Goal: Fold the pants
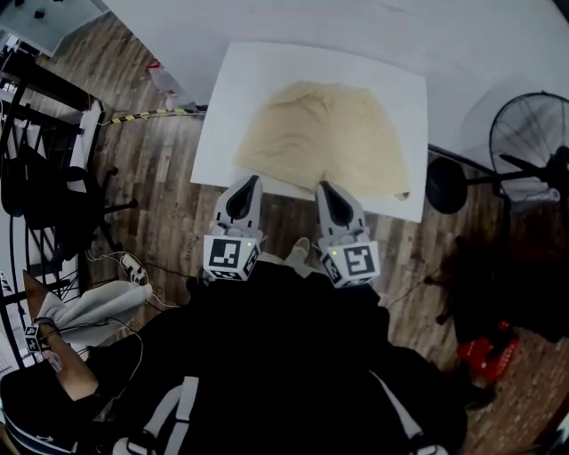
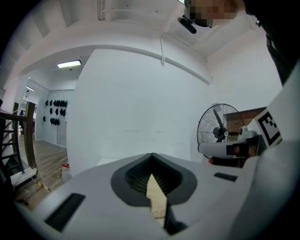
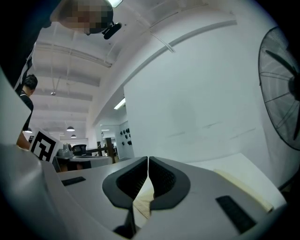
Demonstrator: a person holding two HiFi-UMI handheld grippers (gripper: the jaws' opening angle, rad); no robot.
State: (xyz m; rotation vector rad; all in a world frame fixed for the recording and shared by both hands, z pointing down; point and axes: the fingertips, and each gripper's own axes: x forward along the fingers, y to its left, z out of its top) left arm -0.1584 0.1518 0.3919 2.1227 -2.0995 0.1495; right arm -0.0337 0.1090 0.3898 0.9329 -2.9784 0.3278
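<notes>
White surface carries beige pants; left gripper and right gripper each pinch their near edge, jaws closed tight.

You stand on a wood-plank floor. A white table sits at 12 o'clock, with a white wall behind it. A black pedestal fan stands at 2 o'clock. A black chair is at 9 o'clock and a red object at 4 o'clock. A ceiling light panel is lit.
</notes>
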